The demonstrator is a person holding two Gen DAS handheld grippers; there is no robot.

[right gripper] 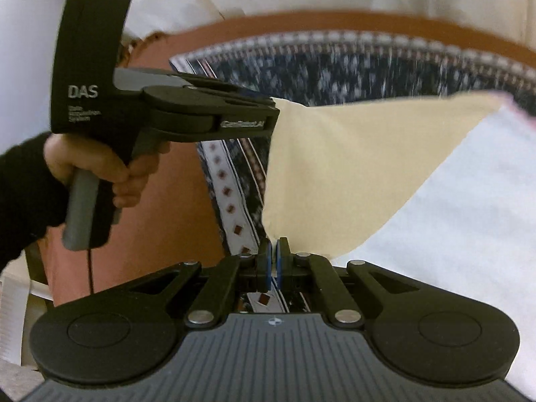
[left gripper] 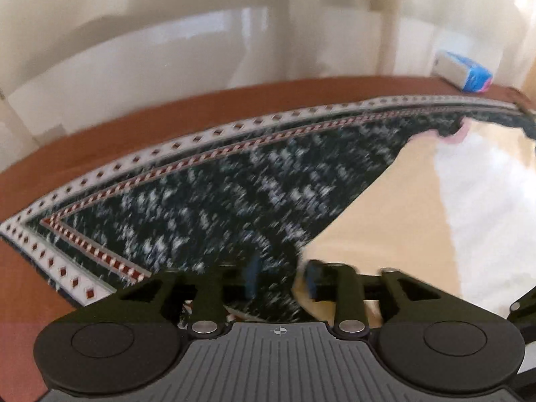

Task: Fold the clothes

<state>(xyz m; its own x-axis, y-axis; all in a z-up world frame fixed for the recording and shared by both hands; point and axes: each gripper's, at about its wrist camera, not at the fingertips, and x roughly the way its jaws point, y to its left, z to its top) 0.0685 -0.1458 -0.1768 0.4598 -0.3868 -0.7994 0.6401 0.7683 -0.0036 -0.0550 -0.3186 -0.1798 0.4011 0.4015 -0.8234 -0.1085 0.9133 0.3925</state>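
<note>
Over a patterned tablecloth [left gripper: 207, 197] on a brown table [left gripper: 83, 147], the left wrist view showed the left gripper [left gripper: 284, 278] spread wide, its right finger touching the near corner of a cream-and-white garment [left gripper: 418, 201] whose length ran away toward a blue-and-white box [left gripper: 464, 72]. In the right wrist view, the right gripper [right gripper: 273, 261] clenched the garment's near corner, the cloth stretching up and right, while the hand-held left gripper met another corner at left.
</note>
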